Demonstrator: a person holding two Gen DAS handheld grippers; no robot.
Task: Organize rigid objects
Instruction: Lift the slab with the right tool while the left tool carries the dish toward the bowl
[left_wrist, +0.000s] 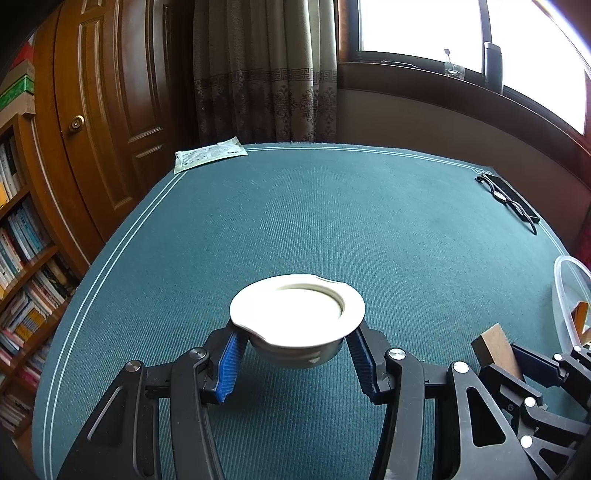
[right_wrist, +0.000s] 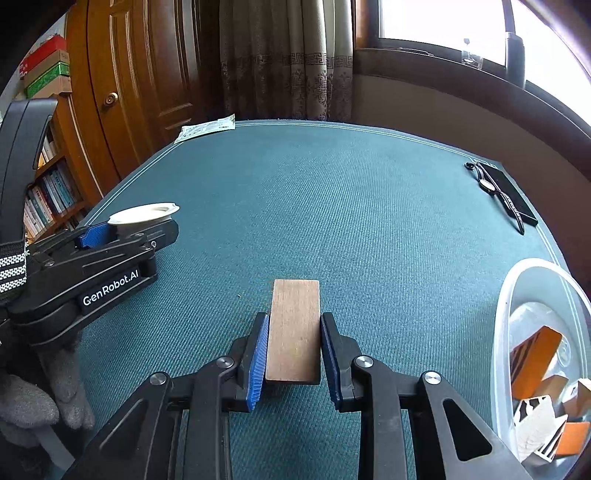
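Here, the left gripper (left_wrist: 295, 354) is clenched on a small round cup with a broad white rim (left_wrist: 297, 314), its blue-padded fingers (left_wrist: 229, 363) pressing the grey body just under the rim from either side; the cup sits upright and appears to be held a little above the green table (left_wrist: 332, 221). The right gripper (right_wrist: 294, 354) is clamped on a flat wooden block (right_wrist: 294, 328), the fingers (right_wrist: 258, 354) pinching its long sides so that the block juts forward past the fingertips, over the table. In the right wrist view the left gripper shows at the left edge, with the white rim of the cup poking up above its fingers and a grey-gloved hand (right_wrist: 33, 402) beneath it. At the right edge of the table stands a clear plastic tub (right_wrist: 506, 325) that holds several orange, white and brown pieces (right_wrist: 535, 358); the block is well apart from it. On the far side of the table, a printed paper sheet (left_wrist: 208, 153) lies at the left corner, and a dark flat device with a wristwatch on it (left_wrist: 506, 195) lies near the right corner.
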